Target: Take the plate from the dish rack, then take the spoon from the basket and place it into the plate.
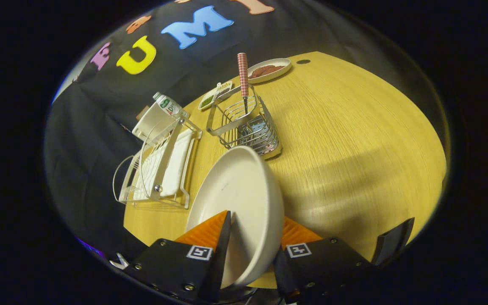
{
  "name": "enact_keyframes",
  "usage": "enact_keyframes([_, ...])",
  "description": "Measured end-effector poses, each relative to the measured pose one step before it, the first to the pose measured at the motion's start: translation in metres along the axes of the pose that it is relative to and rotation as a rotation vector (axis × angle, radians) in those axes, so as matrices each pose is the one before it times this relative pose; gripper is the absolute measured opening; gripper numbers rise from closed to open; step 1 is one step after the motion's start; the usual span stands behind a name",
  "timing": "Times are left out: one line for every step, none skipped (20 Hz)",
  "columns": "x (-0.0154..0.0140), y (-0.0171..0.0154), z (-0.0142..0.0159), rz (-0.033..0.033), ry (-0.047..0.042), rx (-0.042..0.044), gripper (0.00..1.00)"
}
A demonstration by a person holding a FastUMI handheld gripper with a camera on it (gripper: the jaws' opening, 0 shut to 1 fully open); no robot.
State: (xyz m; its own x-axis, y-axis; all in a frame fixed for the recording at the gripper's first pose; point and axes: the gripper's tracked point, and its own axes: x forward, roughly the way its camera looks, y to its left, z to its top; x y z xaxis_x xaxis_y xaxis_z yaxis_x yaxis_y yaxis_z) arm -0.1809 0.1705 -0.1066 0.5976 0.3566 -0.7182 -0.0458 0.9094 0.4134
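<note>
A white plate [239, 199] stands on edge between my two fingers, and the gripper [253, 226] is shut on its rim. The plate hangs above the wooden table [354, 140], to the right of the white wire dish rack [159, 169]. Beyond the plate stands a wire basket [246, 127]. A spoon with a red-and-white checked handle [243, 74] sticks up out of it, its bowl hidden inside.
Behind the dish rack lies a white bottle [163, 110]. At the table's far edge are a small white divided tray [215, 95] and an oval dish of brown food [269, 70]. A wide stretch of table lies right of the basket.
</note>
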Motion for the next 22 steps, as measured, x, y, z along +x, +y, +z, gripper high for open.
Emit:
enact_keyframes([-0.00149, -0.00294, 0.00186, -0.01359, -0.00816, -0.02536, 0.56])
enact_keyframes([-0.00034, -0.00306, -0.00021, -0.01204, -0.00292, -0.02294, 0.62])
enact_keyframes([-0.00192, -0.00362, 0.00013, -0.00887, 0.00063, -0.01372, 0.62])
enact_keyframes([0.00254, -0.00542, -0.0036, -0.02737, 0.0047, -0.0228, 0.65])
enact_keyframes([-0.00298, -0.00907, 0.00078, -0.03819, -0.005, -0.03717, 0.69])
enact_keyframes([-0.00459, -0.00846, 0.00247, -0.03594, -0.01447, -0.0409, 0.73])
enact_keyframes([-0.0064, -0.00895, 0.00591, -0.03834, -0.02997, -0.03354, 0.73])
enact_keyframes([-0.00839, -0.00563, 0.00918, -0.02879, -0.04951, -0.03104, 0.73])
enact_keyframes([-0.00836, -0.0047, 0.01319, -0.01737, -0.05887, -0.02874, 0.73])
enact_keyframes([-0.00874, -0.00342, 0.01307, -0.00772, -0.05561, -0.02116, 0.73])
enact_keyframes([-0.00725, -0.00286, 0.01403, -0.0053, -0.04885, -0.01311, 0.73])
enact_keyframes([-0.00452, -0.00316, 0.01445, -0.00449, -0.04941, -0.00877, 0.73])
enact_keyframes([-0.00259, -0.00328, 0.01673, -0.00652, -0.04999, -0.00634, 0.73])
enact_keyframes([-0.00079, -0.00447, 0.01503, -0.00812, -0.0429, -0.00205, 0.73])
enact_keyframes([0.00115, -0.00333, 0.01473, -0.00291, -0.03064, 0.00504, 0.73])
enact_keyframes([0.00327, -0.00149, 0.0127, 0.00519, -0.0308, 0.00745, 0.73])
enact_keyframes([0.0055, -0.00343, 0.01574, -0.00131, -0.03251, -0.00044, 0.73])
enact_keyframes([0.0064, -0.0046, 0.01371, 0.00206, -0.03209, -0.0052, 0.73])
enact_keyframes([0.00626, -0.0019, 0.01329, 0.00226, -0.02759, -0.00851, 0.73])
enact_keyframes([0.00718, -0.00162, 0.00985, 0.00568, -0.02282, -0.00711, 0.73])
enact_keyframes([0.00736, -0.00086, 0.01113, -0.00003, -0.02112, -0.00575, 0.73])
enact_keyframes([0.00608, -0.00078, 0.00778, 0.0011, -0.01834, -0.00508, 0.73])
